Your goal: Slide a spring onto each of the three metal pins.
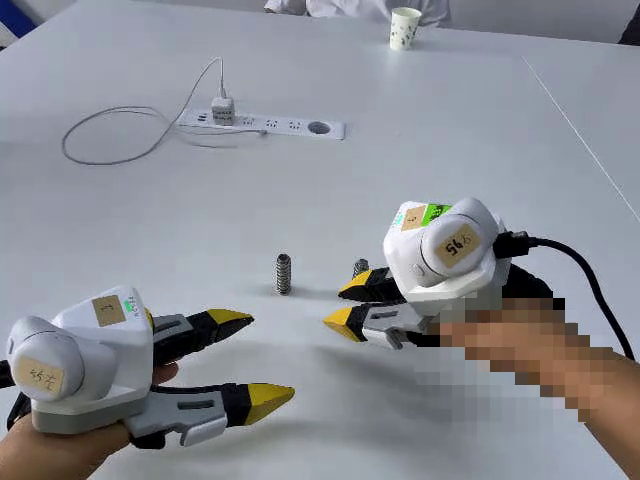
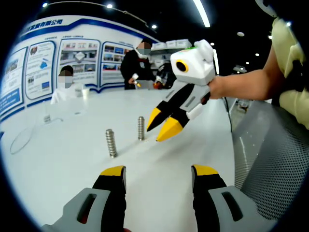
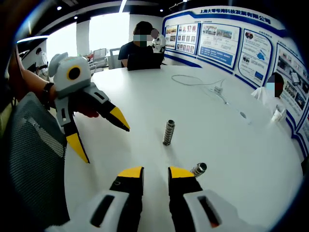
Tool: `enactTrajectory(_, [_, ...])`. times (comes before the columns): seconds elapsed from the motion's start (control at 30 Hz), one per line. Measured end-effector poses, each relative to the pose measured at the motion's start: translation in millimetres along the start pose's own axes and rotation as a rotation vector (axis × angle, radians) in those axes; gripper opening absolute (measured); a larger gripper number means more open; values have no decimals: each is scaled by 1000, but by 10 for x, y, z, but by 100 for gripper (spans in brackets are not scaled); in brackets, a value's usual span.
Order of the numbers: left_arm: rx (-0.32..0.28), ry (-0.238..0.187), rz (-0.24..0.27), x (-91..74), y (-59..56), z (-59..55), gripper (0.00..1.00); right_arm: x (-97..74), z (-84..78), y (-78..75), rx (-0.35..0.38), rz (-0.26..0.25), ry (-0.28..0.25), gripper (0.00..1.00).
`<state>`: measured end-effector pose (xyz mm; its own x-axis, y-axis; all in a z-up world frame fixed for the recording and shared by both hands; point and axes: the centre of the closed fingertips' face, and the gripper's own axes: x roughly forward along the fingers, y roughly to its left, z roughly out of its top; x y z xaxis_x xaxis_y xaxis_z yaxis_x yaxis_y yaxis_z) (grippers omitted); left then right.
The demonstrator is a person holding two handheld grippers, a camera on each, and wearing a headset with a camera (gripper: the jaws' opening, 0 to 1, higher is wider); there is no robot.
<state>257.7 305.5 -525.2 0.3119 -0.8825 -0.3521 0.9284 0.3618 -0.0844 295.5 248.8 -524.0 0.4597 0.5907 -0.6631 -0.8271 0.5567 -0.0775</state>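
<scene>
Two short metal pins stand upright on the white table point(image 1: 120, 220), each with a spring around it. One spring-covered pin point(image 1: 284, 273) point(image 2: 111, 142) point(image 3: 168, 132) stands in the open between the grippers. The other pin point(image 1: 361, 267) point(image 2: 141, 127) point(image 3: 199, 169) sits just beyond my right gripper's jaws, partly hidden by them in the head view. My right gripper point(image 1: 344, 304) point(image 2: 166, 121) point(image 3: 156, 172) hovers low, jaws a little apart with nothing between them. My left gripper point(image 1: 250, 356) point(image 2: 159, 170) point(image 3: 103, 140) is nearer me, wide open and holding nothing.
At the back of the table lies a white power strip point(image 1: 270, 124) with a charger and a looping white cable point(image 1: 110, 140). A paper cup point(image 1: 404, 28) stands at the far edge. People sit at the far side of the table.
</scene>
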Motion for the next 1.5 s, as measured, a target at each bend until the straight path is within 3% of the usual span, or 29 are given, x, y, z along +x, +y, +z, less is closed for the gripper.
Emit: enactTrajectory(1.5, [-2,0,0,24,20,7,56,-294,-283,4,48,-23,-3,27])
